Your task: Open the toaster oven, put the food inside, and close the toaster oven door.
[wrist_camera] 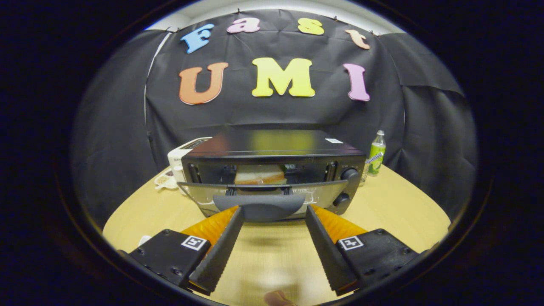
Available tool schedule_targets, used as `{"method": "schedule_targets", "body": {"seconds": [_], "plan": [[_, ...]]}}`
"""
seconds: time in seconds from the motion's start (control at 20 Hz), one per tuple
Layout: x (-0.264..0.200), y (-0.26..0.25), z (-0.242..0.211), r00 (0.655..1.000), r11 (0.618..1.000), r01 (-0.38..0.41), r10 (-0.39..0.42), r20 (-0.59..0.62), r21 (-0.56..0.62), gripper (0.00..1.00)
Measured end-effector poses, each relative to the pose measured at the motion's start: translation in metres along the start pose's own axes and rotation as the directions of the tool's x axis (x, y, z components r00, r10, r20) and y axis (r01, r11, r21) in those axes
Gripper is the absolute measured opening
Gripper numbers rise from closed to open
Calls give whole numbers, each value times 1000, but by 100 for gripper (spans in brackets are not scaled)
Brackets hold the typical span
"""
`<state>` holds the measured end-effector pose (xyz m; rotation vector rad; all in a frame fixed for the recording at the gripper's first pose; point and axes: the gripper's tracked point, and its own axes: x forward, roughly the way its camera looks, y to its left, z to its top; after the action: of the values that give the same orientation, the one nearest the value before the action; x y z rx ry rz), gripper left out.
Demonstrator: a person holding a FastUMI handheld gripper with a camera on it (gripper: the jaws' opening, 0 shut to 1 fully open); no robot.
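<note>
- One toaster oven (272, 170) stands on the wooden table (395, 212), straight ahead of the gripper (274, 212), with the booth's black cloth wall behind it.
- One door (263, 196) hangs partly open, tilted outward from the top, so a gap shows above its upper edge.
- One dark handle (259, 205) runs across the door's front; the two fingertips (238, 214) sit at its lower edge, one near each end. Whether they touch it I cannot tell.
- One piece of food, a sandwich (260, 174), lies inside the oven and is seen through the gap above the door.
- Two knobs (349, 173) sit one above the other on the oven's right front panel.
- Two gripper fingers are spread wide, with bare table between them and nothing held.
- One white appliance (180, 157) stands just behind the oven's left rear corner, partly hidden by it.
- One small white dish-like item (165, 180) lies on the table beside that appliance; too small to identify.
- One bottle with a green label (376, 153) stands upright near the oven's right rear corner, close to the wall.
- Between the fingers and the oven, only the tilted door and its handle stand in the way of the oven's opening.
</note>
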<state>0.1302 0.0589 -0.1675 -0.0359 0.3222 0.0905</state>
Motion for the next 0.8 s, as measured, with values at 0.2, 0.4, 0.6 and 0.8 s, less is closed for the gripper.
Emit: {"method": "schedule_targets", "body": {"seconds": [0.2, 0.4, 0.6, 0.8], "plan": [[2, -9, 4, 1000, 999, -2, 2, -1, 40, 97], [-19, -11, 13, 1000, 999, -6, 6, 15, 38, 97], [-65, -13, 46, 996, 999, -24, 21, 91, 22, 97], [-118, -28, 87, 982, 999, 17, -24, 190, 38, 98]]}}
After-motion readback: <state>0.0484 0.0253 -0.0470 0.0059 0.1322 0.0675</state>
